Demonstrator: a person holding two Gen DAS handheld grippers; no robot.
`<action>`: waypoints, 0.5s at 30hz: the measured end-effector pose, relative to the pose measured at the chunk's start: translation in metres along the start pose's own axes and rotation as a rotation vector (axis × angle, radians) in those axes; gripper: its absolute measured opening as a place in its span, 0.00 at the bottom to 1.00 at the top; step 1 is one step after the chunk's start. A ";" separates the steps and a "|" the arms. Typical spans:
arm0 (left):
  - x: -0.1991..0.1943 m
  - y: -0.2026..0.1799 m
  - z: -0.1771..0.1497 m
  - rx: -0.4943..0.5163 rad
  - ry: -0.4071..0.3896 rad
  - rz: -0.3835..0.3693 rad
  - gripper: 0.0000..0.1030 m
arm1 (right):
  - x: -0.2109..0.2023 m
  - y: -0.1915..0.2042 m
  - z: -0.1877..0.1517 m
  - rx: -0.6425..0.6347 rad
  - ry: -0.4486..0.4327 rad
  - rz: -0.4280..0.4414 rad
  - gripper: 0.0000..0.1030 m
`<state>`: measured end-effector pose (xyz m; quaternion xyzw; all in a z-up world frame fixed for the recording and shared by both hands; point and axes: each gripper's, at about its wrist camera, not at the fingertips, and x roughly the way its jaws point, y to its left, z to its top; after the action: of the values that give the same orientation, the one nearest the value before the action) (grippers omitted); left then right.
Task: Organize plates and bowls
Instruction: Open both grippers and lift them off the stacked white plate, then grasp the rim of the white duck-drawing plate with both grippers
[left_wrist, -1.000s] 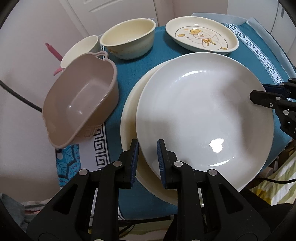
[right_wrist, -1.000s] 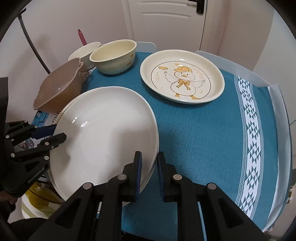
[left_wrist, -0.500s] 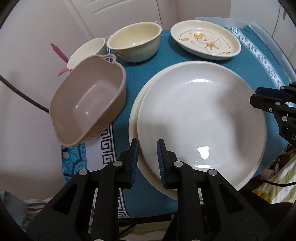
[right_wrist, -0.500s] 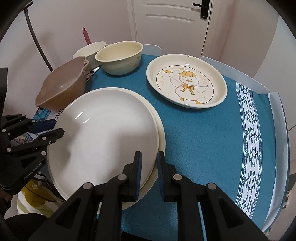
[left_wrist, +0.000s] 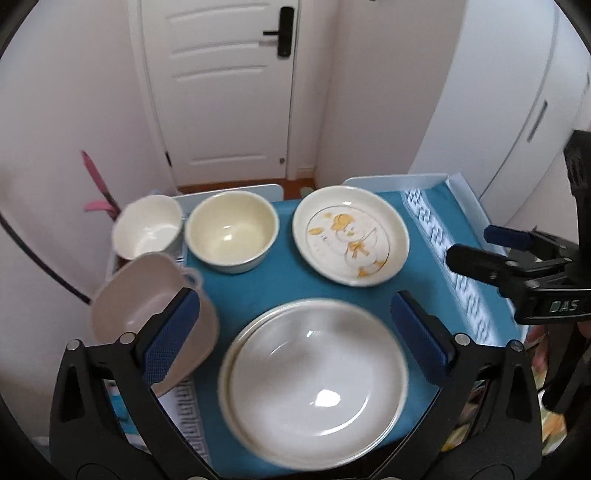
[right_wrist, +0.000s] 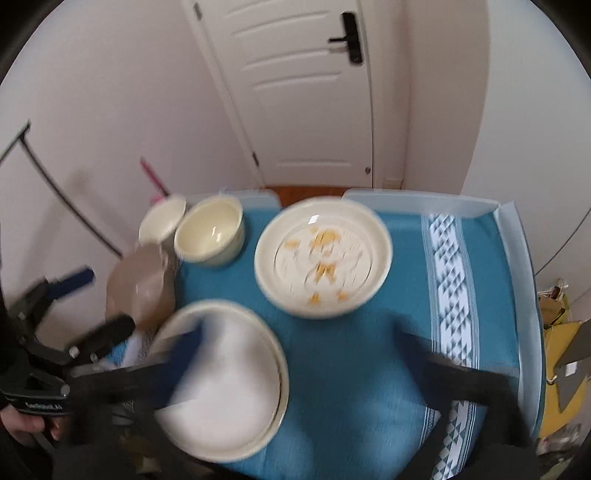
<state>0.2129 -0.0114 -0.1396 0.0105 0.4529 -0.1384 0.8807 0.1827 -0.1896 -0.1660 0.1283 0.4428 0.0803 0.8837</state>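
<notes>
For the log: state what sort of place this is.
Probably a room in a home: a small table under a teal cloth stands before a white panelled door, set with household dishes such as a duck-print plate and a cream bowl.

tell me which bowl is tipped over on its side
The brown bowl at the table's left edge leans tilted against the white bowl; the cream bowl sits upright.
</notes>
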 end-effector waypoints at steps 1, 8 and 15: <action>0.005 0.001 0.003 -0.016 0.003 -0.009 1.00 | 0.001 -0.007 0.008 0.014 0.004 0.003 1.00; 0.065 -0.003 0.020 -0.209 0.080 -0.050 0.99 | 0.019 -0.049 0.039 -0.055 0.049 -0.072 1.00; 0.126 -0.020 0.022 -0.316 0.170 0.052 0.84 | 0.084 -0.093 0.056 -0.102 0.200 0.023 0.99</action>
<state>0.2950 -0.0637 -0.2255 -0.1047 0.5413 -0.0416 0.8333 0.2800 -0.2654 -0.2258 0.0794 0.5227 0.1253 0.8395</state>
